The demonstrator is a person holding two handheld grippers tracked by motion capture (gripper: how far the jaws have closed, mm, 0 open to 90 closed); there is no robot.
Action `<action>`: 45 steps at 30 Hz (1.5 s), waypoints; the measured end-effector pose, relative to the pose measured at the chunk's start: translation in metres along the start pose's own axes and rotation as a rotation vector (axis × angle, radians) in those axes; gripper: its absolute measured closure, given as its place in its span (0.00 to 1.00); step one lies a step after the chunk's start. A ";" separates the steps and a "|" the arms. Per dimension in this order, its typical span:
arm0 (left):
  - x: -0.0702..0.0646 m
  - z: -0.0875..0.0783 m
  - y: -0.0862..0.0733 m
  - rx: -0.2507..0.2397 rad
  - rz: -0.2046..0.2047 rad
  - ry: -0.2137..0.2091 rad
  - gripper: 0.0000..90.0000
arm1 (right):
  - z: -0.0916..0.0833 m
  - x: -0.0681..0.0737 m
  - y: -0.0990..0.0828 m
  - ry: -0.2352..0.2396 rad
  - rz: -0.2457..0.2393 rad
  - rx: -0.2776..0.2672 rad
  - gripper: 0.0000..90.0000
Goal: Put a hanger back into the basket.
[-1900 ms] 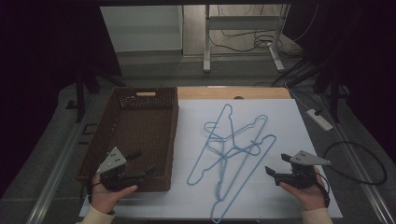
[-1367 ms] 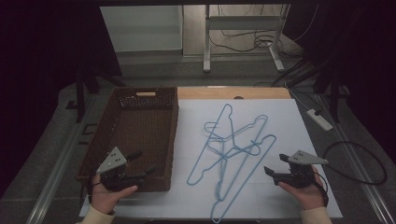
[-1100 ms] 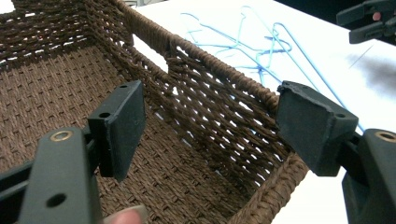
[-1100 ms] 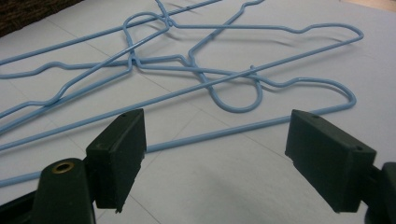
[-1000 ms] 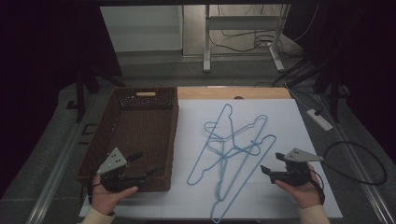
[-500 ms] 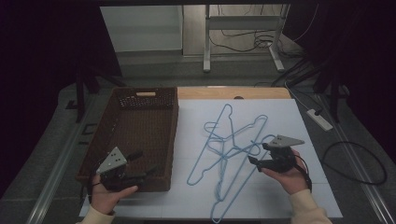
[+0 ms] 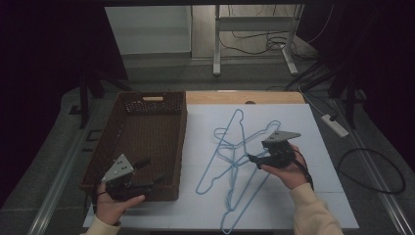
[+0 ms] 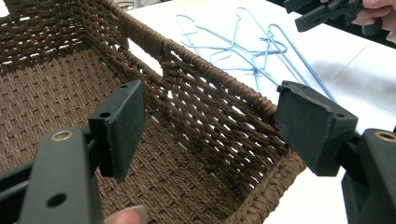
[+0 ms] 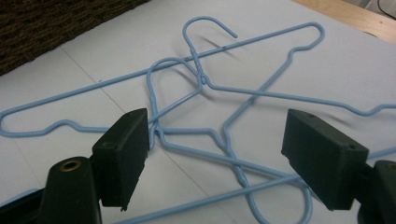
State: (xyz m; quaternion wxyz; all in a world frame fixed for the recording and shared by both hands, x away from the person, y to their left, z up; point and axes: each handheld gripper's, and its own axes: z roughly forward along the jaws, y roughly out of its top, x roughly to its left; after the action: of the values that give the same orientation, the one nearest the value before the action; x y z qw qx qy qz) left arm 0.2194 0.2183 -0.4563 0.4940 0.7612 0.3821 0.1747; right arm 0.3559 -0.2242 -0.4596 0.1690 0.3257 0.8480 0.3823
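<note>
From the high view, a tangle of blue wire hangers (image 7: pixel 240 161) lies overlapped on the white table cover (image 7: pixel 313 127), spreading from about 12 o'clock to 6 o'clock through the middle of the sheet. The right gripper (image 7: pixel 253 159) sits at the 3 o'clock edge of that pile, held by the person's right hand (image 7: pixel 286 169), its jaws spread apart and pointing toward 9 o'clock at the crossing wires. A brown woven basket (image 7: pixel 139 105) stands at the 9 o'clock side of the hangers, just beside them. The left gripper (image 7: pixel 151 172) is at the basket's 6 o'clock end, over the near rim, its jaws released and holding nothing; the left hand (image 7: pixel 117 203) grips it from below.

In the left gripper view, the two black jaws stand wide apart, one to each side of the basket's corner wall (image 8: pixel 219 121). The hangers (image 8: pixel 243 51) lie on the white sheet toward 1 o'clock, and the other gripper (image 8: pixel 322 14) shows at the far 1 o'clock corner.

In the right gripper view, the jaws are parted with hanger wires (image 9: pixel 219 135) running between them; the 9 o'clock jaw sits against a curved wire, though I cannot tell if it touches. A hook (image 9: pixel 205 25) curls at 12 o'clock, and the basket's edge (image 9: pixel 56 23) is at 10 o'clock.
</note>
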 end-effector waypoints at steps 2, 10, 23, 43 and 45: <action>0.000 0.000 0.000 0.000 0.001 -0.001 0.28 | 0.003 0.001 0.004 0.003 -0.006 0.003 0.26; 0.000 0.000 0.000 0.000 0.002 -0.004 0.28 | 0.016 0.002 0.015 0.019 -0.019 0.018 0.27; 0.000 0.000 0.001 0.000 0.004 -0.004 0.28 | 0.040 0.002 0.034 0.038 -0.030 0.040 0.27; 0.000 0.000 0.001 0.004 0.004 -0.006 0.28 | 0.077 -0.007 0.046 0.054 -0.021 0.111 0.32; 0.001 0.000 0.001 0.004 0.003 -0.006 0.28 | 0.083 -0.010 0.046 0.060 -0.022 0.128 0.35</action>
State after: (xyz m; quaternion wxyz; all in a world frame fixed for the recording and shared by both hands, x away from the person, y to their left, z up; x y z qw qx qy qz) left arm 0.2205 0.2184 -0.4561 0.4934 0.7632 0.3798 0.1726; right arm 0.4272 -0.1631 -0.4784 0.1264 0.3149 0.8790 0.3350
